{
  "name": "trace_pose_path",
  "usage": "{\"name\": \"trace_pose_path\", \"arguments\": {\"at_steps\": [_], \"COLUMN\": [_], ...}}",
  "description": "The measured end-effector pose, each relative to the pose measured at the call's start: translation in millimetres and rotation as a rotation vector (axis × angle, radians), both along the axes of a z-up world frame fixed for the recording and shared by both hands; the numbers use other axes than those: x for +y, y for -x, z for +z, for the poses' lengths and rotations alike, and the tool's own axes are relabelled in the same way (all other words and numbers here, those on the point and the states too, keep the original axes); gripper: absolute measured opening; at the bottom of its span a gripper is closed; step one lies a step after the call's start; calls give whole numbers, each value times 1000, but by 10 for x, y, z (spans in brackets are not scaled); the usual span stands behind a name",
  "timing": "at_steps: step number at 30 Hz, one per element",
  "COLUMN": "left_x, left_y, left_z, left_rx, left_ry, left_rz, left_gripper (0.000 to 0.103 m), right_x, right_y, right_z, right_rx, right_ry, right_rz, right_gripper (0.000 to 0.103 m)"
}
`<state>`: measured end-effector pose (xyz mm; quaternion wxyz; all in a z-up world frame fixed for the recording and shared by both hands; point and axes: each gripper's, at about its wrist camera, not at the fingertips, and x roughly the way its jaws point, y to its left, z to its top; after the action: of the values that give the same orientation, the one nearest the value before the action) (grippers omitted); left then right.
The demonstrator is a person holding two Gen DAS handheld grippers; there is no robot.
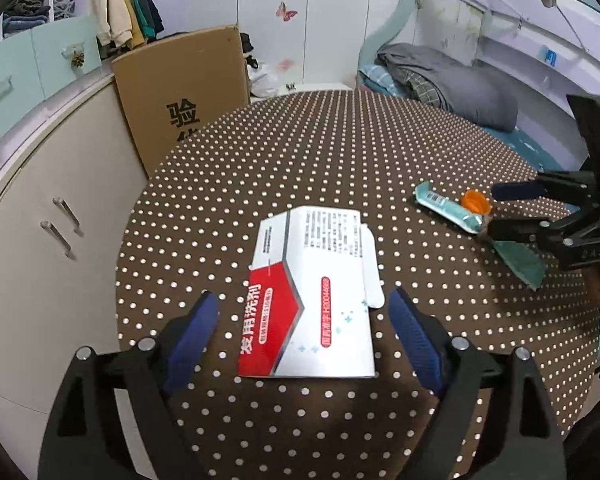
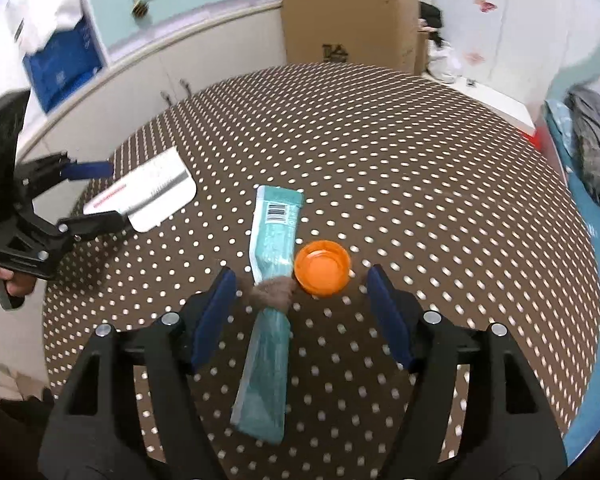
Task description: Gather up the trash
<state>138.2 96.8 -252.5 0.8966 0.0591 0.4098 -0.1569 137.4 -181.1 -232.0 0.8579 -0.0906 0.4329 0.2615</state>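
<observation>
Jaws spread on both: left gripper [image 1: 302, 312] straddles the flattened red-and-white cardboard box [image 1: 312, 300] lengthwise, right gripper [image 2: 300, 292] straddles the teal plastic wrapper [image 2: 270, 280] and orange bottle cap [image 2: 322, 266], mid-table [image 1: 340, 152].

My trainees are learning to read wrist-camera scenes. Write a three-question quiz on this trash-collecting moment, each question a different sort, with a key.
1. True or false: the left gripper is shut on the flattened red-and-white carton.
2. Multiple choice: what lies beside the teal wrapper? A) a spoon B) an orange bottle cap C) a green cup
3. Fill in: all the trash rests on a brown ______ tablecloth.

Key: 1 false, its fingers stand apart on either side of the carton; 2 B, by the wrapper's middle, ahead of the open right gripper; 3 polka-dot.
</observation>
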Motion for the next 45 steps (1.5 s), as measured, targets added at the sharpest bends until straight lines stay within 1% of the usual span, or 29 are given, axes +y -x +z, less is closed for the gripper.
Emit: {"name": "trace_pose_path", "arguments": {"at_steps": [1,3,6,8,10,11,12,13,14,15,17,18,20,22,24,25,26,27,31,34,37,40,41,42,44,45], "left_x": [-4,29,146,231,207,148,66,22,-27,-56,-68,-89,-185,-254,-299,-313,-315,-320,-415,-478,-560,-704,-773,-883,-1067,-1239], "left_y": [-16,-35,-33,-42,-69,-65,-66,-76,-92,-135,-184,-204,-209,-211,-213,-222,-241,-273,-341,-370,-426,-480,-493,-530,-579,-621], "left_z": [-12,-11,19,13,-45,-77,-112,-128,-126,-109,-81,-74,-64,-38,6,46,81,101,130,172,205,275,307,361,408,440], "left_rx": [6,2,-6,5,32,40,42,48,36,44,65,67,56,49,33,23,24,35,25,29,33,36,30,22,34,28], "left_ry": [9,24,65,92,75,51,17,7,-17,-11,41,52,34,46,61,73,96,125,138,183,211,245,246,240,267,251], "left_rz": [0,18,42,48,9,-17,-41,-47,-39,-39,-40,-41,-52,-60,-58,-53,-50,-51,-45,-50,-54,-70,-77,-88,-123,-152], "left_gripper": [85,84,84,84,84,84,81,75,66,65,64,63,62,60,52,50,47,46,42,37,33,30,23,8,7,7], "right_x": [31,91,97,120,126,134,139,120,100,87,38,17,-59,-132,-240,-255,-326,-365,-607,-883,-1119,-1469,-1576,-1674,-1943,-2051], "right_y": [-41,-86,-104,-107,-63,-44,-6,-10,19,39,32,41,42,54,48,53,50,41,25,31,24,13,3,9,-9,-20], "right_z": [-45,-37,-30,-25,-25,-29,-43,-41,-64,-69,-60,-59,-24,8,62,85,121,145,251,349,428,499,517,521,529,523], "right_rx": [10,-8,-6,-11,-15,-16,-17,-15,-12,-9,-8,-9,-10,-16,-22,-25,-32,-36,-56,-77,-99,-120,-125,-130,-136,-138], "right_ry": [9,21,13,13,15,15,12,0,-12,-21,-28,-32,-60,-76,-98,-105,-115,-119,-141,-176,-183,-192,-194,-197,-211,-210], "right_rz": [13,19,22,32,45,48,47,41,36,32,22,19,5,-9,-31,-40,-53,-60,-104,-151,-193,-257,-278,-301,-353,-374], "right_gripper": [68,66,49,46,44,44,43,43,43,43,43,43,43,43,43,43,43,43,43,43,43,43,43,43,43,43]}}
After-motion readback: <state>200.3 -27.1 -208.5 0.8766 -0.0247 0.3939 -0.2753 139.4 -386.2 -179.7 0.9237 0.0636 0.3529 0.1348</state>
